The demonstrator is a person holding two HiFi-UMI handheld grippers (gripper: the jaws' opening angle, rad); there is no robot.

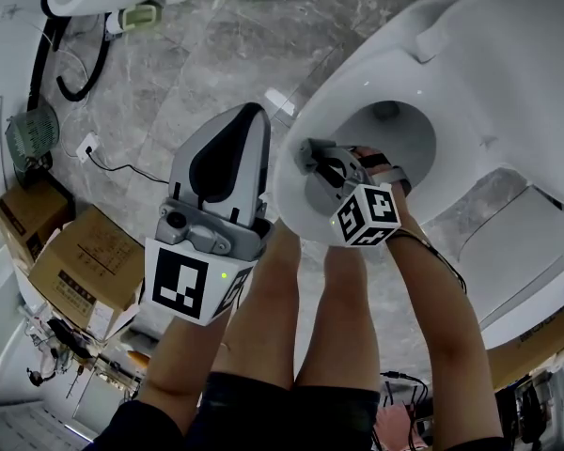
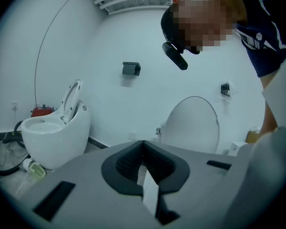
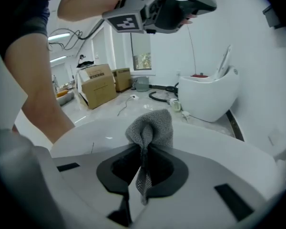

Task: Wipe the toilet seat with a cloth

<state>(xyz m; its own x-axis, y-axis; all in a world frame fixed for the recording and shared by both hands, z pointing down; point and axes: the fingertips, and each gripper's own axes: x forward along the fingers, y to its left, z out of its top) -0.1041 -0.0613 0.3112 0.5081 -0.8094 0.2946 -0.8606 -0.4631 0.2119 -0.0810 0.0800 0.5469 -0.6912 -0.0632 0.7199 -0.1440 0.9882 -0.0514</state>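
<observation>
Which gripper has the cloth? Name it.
The right gripper, shut on the grey mesh cloth at the toilet rim. The left gripper is shut on nothing, held clear of the toilet.

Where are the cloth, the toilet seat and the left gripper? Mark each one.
cloth (image 3: 152, 128), right gripper view, bunched top.
toilet seat (image 1: 376, 73), head view, bare rim.
left gripper (image 1: 249, 116), head view, jaw tips.

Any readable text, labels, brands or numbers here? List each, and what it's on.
None legible in any view.
Brown cardboard boxes: any print too small to read.
White cubes with black square markers: patterns only, no letters.
Dark blue shirt: white print, blurred, unreadable.
</observation>
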